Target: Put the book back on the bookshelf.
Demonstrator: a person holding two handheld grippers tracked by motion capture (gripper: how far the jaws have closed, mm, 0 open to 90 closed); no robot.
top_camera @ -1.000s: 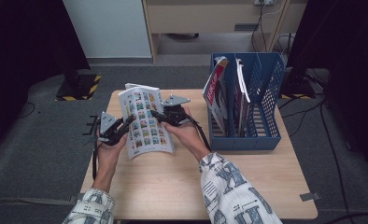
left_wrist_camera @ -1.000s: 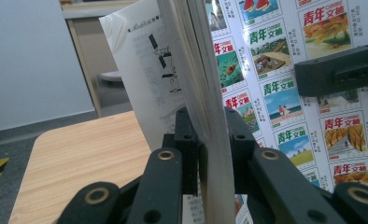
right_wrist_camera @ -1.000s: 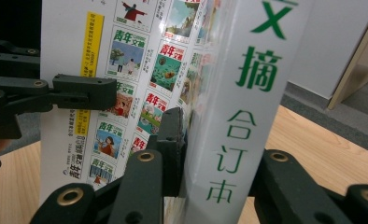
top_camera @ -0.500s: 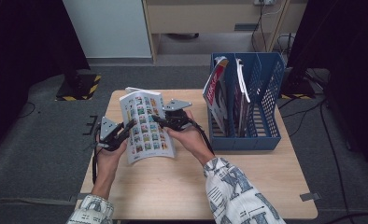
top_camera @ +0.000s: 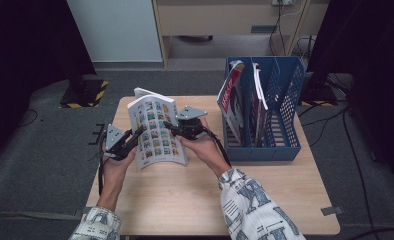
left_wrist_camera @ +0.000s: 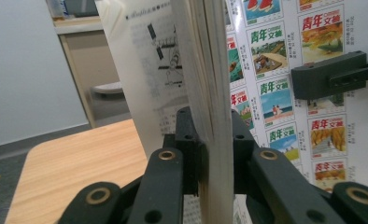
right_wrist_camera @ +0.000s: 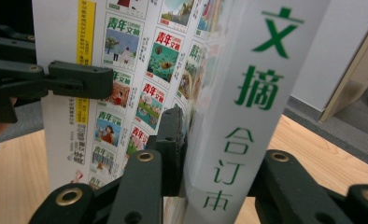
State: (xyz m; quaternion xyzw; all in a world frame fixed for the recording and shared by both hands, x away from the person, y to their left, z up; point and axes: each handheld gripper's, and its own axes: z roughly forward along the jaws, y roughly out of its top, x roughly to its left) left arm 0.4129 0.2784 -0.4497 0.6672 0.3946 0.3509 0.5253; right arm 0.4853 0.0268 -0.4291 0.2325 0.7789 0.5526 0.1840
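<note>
The magazine [top_camera: 156, 131] is held upright above the table [top_camera: 185, 200], left of the blue file rack [top_camera: 280, 120]. The left gripper [top_camera: 135, 136] clamps its page edge and the right gripper [top_camera: 172, 127] clamps its spine. Position is essentially unchanged since a second ago.

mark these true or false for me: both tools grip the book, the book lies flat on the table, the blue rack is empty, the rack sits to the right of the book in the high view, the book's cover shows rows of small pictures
1. Both tools grip the book. True: the left tool and the right tool each clamp an edge of the book.
2. The book lies flat on the table. False: it is held up above the table.
3. The blue rack is empty. False: the rack holds magazines standing on edge.
4. The rack sits right of the book in the high view. True.
5. The cover shows rows of small pictures. True.
</note>
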